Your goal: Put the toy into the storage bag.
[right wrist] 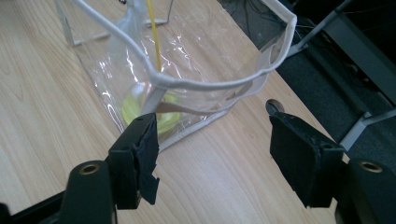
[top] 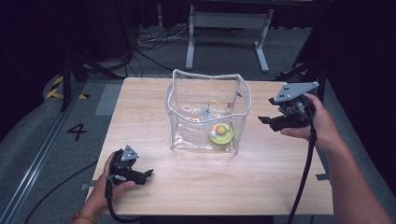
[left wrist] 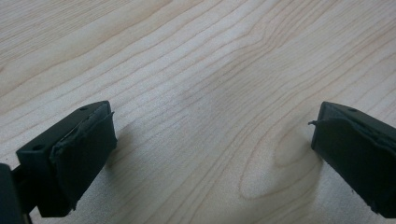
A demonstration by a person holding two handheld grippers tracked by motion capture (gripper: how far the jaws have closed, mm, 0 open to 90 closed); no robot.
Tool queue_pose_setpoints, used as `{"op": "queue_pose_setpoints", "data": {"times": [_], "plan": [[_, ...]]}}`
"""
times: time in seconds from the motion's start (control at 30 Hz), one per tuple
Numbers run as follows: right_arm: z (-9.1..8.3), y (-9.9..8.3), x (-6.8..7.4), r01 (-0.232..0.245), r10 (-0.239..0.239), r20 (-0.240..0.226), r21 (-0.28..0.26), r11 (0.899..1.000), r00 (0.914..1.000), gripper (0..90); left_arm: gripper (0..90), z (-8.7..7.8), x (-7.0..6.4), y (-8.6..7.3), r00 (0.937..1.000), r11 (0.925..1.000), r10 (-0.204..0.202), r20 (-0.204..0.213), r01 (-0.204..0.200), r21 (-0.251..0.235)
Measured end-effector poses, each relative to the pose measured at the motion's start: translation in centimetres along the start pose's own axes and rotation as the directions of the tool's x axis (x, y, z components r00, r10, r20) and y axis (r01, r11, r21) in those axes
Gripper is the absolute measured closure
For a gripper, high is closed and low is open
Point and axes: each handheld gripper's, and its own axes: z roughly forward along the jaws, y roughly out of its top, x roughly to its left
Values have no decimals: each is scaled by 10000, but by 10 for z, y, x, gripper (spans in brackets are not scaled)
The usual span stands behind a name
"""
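**High view: clear bag at mid-counter, both claws spread and empty**

High view shows a light wooden counter with a clear plastic bag with white-trimmed edges standing upright and open-topped near its middle. Inside the bag, low on its floor toward the right wall, lies a round yellow-green object with an orange spot; a thin yellow cord rises from that area, and a small greyish item sits just left of it, too blurred to identify.

The left claw rests low over the counter, well apart from the bag, toward its front-left corner, held in the person's left hand. In the left gripper view its two black jaws stand wide apart with only bare wood grain between them: released, holding nothing.

The right claw hangs just beside the bag's right wall, held in the person's right hand, with a grey three-cornered plate on top. In the right gripper view its jaws are spread wide, and the bag's white-trimmed near corner lies ahead of the gap, close to the left jaw but not between the pads. The yellow-green object shows through the plastic there.
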Motion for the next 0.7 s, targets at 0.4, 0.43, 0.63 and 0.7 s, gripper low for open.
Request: {"op": "queue_pose_setpoints", "data": {"times": [0.4,0.43,0.63,0.7], "plan": [[8,-48,7,93,-106,264,495,9987,9996,303,1,0,0,0,10000,10000,-35,24,35,18],[10,-53,8,49,-63,257,541,9985,9996,299,1,0,0,0,10000,10000,-39,27,39,20],[19,-80,10,-190,158,389,826,9964,9991,276,1,0,0,0,10000,10000,-49,33,49,18],[20,-88,11,-296,255,498,823,9962,9984,268,1,0,0,0,10000,10000,-26,25,26,22]]}}
